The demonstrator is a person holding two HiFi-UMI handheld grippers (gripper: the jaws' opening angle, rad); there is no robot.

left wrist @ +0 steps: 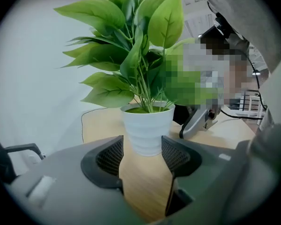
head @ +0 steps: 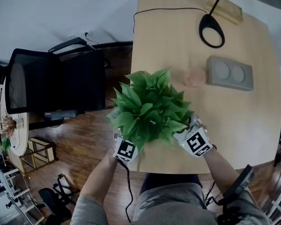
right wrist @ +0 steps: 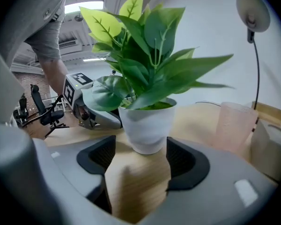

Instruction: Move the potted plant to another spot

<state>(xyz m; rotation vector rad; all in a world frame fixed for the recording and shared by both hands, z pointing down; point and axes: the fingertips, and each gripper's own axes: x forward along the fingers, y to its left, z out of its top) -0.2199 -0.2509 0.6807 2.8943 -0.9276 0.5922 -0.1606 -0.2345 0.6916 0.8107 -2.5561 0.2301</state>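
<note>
From the head view, the potted plant (head: 150,109) stands near the front edge of the wooden table (head: 253,121), its green leaves hiding the pot. The left gripper (head: 126,149) sits at the lower left of the foliage and the right gripper (head: 194,141) at the lower right, each with its marker cube facing up. Further back on the table are a pink cup (head: 195,77), a grey device with two round discs (head: 230,72) and a lamp with a black ring head (head: 211,30). A black office chair (head: 51,83) stands on the wood floor to the left. In the left gripper view, the jaws stand apart and the white ribbed pot (left wrist: 147,128) rests on the tabletop right at their tips. The pads flank its lower sides without clamping it, and the other gripper shows behind the pot to the right. In the right gripper view, the jaws are likewise spread wide, with the pot's base standing on the table between their tips and bare wood showing in the gap. The pink cup is near the pot on the right, and the left gripper's marker cube shows behind the leaves on the left.
</note>
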